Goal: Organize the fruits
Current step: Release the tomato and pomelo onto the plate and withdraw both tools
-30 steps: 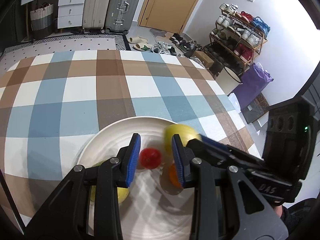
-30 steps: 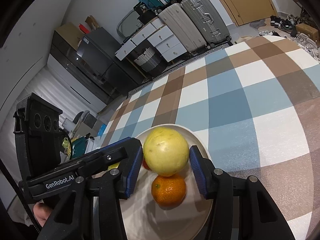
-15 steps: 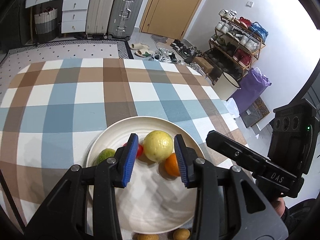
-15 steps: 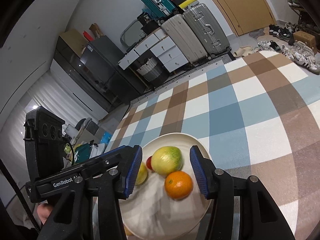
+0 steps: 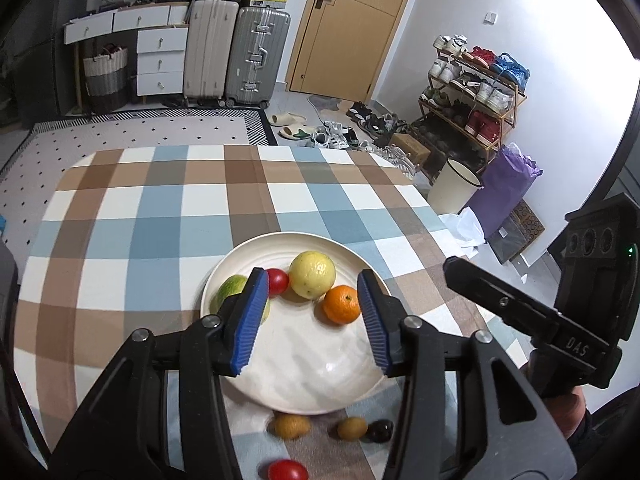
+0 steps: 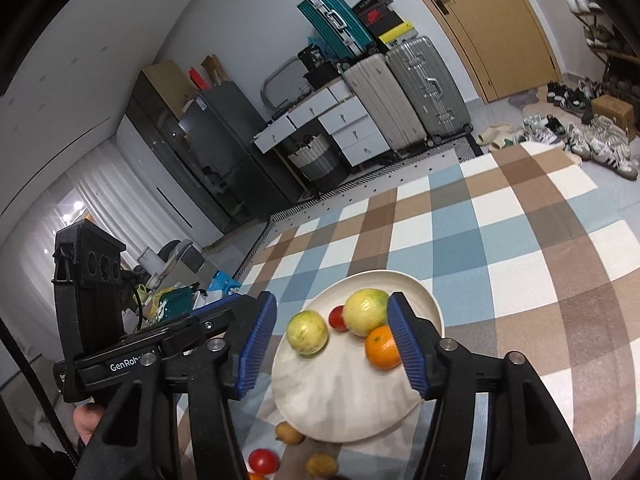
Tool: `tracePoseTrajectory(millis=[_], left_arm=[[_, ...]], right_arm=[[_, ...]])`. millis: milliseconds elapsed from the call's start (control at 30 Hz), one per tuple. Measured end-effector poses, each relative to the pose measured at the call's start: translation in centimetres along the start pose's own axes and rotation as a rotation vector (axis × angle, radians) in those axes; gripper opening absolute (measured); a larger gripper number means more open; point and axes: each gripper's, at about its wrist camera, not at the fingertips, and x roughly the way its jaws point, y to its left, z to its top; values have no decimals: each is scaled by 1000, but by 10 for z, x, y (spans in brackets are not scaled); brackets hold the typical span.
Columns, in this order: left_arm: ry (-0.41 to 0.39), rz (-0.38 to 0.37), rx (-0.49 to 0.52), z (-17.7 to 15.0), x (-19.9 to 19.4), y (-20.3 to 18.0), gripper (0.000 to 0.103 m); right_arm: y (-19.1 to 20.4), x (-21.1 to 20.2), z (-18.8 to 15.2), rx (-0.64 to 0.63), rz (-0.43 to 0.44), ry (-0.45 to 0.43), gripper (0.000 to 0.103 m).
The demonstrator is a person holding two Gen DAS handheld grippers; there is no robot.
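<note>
- Both the left hand-held gripper (image 5: 310, 320) and right hand-held gripper (image 6: 334, 344) hang spread, empty, above the plate (image 5: 312, 376).
- Step, judging by this: between placements; next calls for reaching nearer, beneath them, for a loose tomato (image 5: 287, 470) on the worktop (image 5: 160, 224).

Your plate (image 5: 240, 256) looks like glazed ceramic, glossy, faintly ribbed. The tablecloth (image 5: 160, 208) is matt woven cloth. Your gripper pads (image 5: 246, 322) are ridged blue rubber on matt black plastic. At 12 o'clock, the orange (image 5: 341, 304) has dimpled peel.

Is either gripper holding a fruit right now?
No. In its own wrist view each of the left gripper and right gripper is open, with nothing between its pads.
</note>
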Motion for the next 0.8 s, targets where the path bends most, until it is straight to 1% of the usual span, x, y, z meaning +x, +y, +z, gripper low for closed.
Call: tracePoseTrajectory(millis=[100,133,200,233,267,300,367,467,600,667,733,800], left_arm=[[-14,8,0,-8,-14,-3,52],[-19,12,3,-10,-18,-5,55],[-38,20,14,-16,-30,-9,57],[-46,25,20,-19,-36,-11,59],[-53,30,23,-20,-40,-12,65],[-60,32,25,-22,-44,-13,69],[-80,30,24,-27,-54,-15,80],[-107,48,23,-34,-69,-18,82],[-110,66,23,-42,-77,-20,85],[-111,66,23,-47,-80,-19,90],[-114,48,25,-52,-83,-18,90],[-119,65,30,-58,-86,-18,95]], right_arm=[[9,-11,-5,-25,-1,-9,61],[12,-15,-7,-32,1,-13,63],[17,-21,-10,-43,3,-14,65],[19,-23,-12,-49,5,-14,66],[22,-26,-14,-58,7,-15,66],[24,-28,-15,-63,8,-16,66],[28,-33,-19,-76,11,-18,71],[36,-40,-25,-102,9,-30,78],[43,-49,-34,-126,10,-36,80],[45,-53,-38,-130,8,-37,82],[46,-56,-41,-132,7,-38,84],[47,-58,-45,-134,7,-33,84]])
